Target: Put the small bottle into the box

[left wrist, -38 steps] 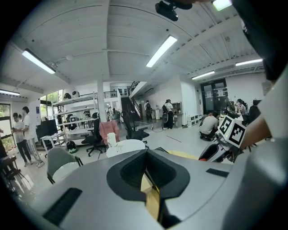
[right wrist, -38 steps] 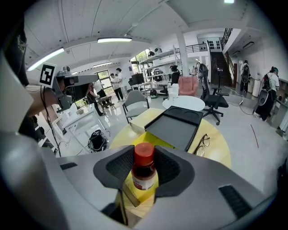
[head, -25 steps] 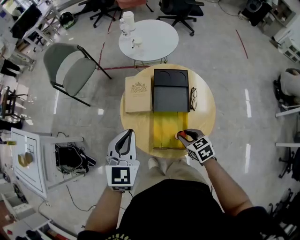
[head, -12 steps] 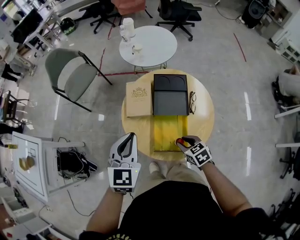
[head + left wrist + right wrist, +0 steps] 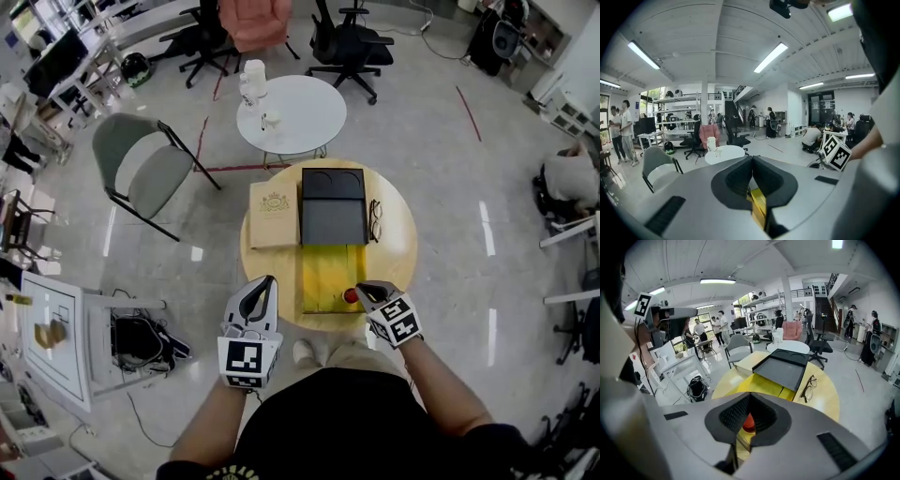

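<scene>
Right gripper (image 5: 361,292) clamps bottle (image 5: 350,295) at table's (image 5: 398,246) near edge, left gripper (image 5: 259,287) closed, empty; bottle may clip box (image 5: 327,265) rim and fall.

L tool (image 5: 266,282) jaws together, empty; R tool (image 5: 362,291) clamped on small bottle (image 5: 351,295).

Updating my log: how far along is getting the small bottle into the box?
Done: the yellow box lies open on the table. In hand: the right gripper is shut on the red-capped small bottle, over the box's near right corner. Left: lowering and releasing it inside. The left gripper is shut, empty, beside the table.
</scene>
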{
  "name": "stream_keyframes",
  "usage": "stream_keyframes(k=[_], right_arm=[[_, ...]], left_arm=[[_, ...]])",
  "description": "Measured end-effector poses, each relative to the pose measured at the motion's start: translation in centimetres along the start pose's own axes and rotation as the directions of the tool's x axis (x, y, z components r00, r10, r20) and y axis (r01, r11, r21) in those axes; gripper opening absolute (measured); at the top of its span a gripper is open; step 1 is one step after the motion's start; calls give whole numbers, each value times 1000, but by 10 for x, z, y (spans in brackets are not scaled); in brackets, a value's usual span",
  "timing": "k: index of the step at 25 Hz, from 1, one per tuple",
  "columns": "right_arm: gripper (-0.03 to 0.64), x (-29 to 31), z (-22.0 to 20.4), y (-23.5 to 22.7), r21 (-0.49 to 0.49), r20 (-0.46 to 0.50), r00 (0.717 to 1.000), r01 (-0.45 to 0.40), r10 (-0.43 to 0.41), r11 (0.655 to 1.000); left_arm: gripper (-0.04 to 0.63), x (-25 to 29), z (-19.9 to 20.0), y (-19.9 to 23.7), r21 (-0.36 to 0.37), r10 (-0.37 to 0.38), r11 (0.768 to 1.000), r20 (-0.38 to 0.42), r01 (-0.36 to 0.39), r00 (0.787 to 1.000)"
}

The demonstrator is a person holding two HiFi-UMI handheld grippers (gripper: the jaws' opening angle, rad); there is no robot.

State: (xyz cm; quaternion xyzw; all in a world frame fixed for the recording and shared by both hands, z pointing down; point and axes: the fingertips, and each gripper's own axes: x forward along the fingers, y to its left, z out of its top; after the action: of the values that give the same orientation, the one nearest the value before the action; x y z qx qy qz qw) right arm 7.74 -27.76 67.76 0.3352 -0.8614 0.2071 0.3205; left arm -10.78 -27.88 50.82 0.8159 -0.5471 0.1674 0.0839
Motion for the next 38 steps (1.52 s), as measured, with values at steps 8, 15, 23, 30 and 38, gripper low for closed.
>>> stream_keyframes(k=[8,15,23,30,38], right_arm=[[14,-34,27,3,6,85,995,49,-49,999],[14,-69,51,12,3,163,984,75,-74,997],[14,-109,80,27,-6,248,963,108,-103,994],[14,-154,105,40,-12,323,938,135,-124,991],[14,-198,131,66,-47,394,910,158,-127,986]], left_arm=[[18,-11,9,4,7,3,1000,14,-3,1000],[18,-22,19,8,-4,1,1000,38,-1,999],[18,-36,32,7,-8,-15,1000,57,15,998],[18,-51,53,6,-24,-41,999,103,43,994],[18,-68,73,5,-7,-53,998,150,55,987]])
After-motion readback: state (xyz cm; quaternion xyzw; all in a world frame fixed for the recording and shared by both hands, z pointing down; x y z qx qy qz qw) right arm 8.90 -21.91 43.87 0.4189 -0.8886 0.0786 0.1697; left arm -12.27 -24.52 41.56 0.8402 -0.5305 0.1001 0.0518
